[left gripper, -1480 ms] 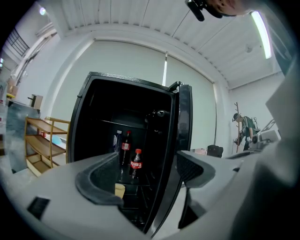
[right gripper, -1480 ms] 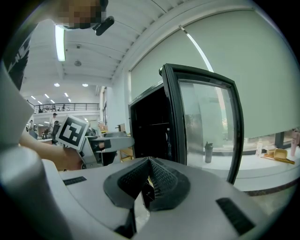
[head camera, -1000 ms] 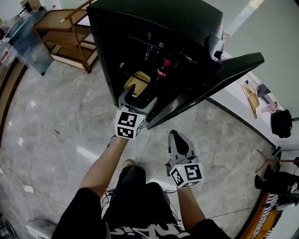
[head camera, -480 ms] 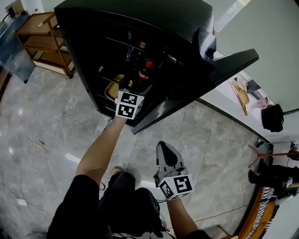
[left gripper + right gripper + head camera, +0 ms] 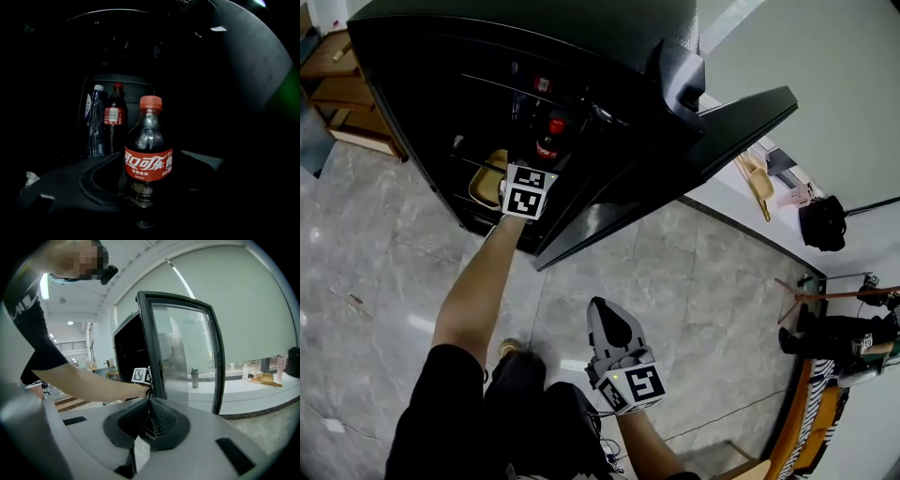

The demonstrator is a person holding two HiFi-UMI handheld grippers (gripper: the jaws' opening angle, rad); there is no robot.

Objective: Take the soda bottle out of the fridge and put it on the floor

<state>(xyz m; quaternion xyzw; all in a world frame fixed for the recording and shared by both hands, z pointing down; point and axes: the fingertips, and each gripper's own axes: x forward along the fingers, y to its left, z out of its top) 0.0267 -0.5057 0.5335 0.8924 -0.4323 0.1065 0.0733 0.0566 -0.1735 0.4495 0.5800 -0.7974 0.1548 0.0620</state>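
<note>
A small cola bottle (image 5: 149,150) with a red cap and red label stands upright on a shelf in the black fridge (image 5: 516,37). In the head view its red cap (image 5: 555,124) shows just beyond my left gripper (image 5: 532,176), which reaches into the fridge. In the left gripper view the bottle stands between the spread jaws of the left gripper (image 5: 150,161); the jaws have just been closing a little, and I see no pad pressing on the bottle. My right gripper (image 5: 609,328) hangs low over the floor, shut with nothing in it.
Behind the cola bottle stand a clear water bottle (image 5: 95,122) and another dark soda bottle (image 5: 115,119). A yellow container (image 5: 490,173) lies on a lower shelf. The glass fridge door (image 5: 675,159) swings open to the right. Grey marble floor (image 5: 712,300) lies below.
My left gripper has gone forward and down into the fridge, up to the cola bottle. The right gripper has sunk slightly and stays shut.
</note>
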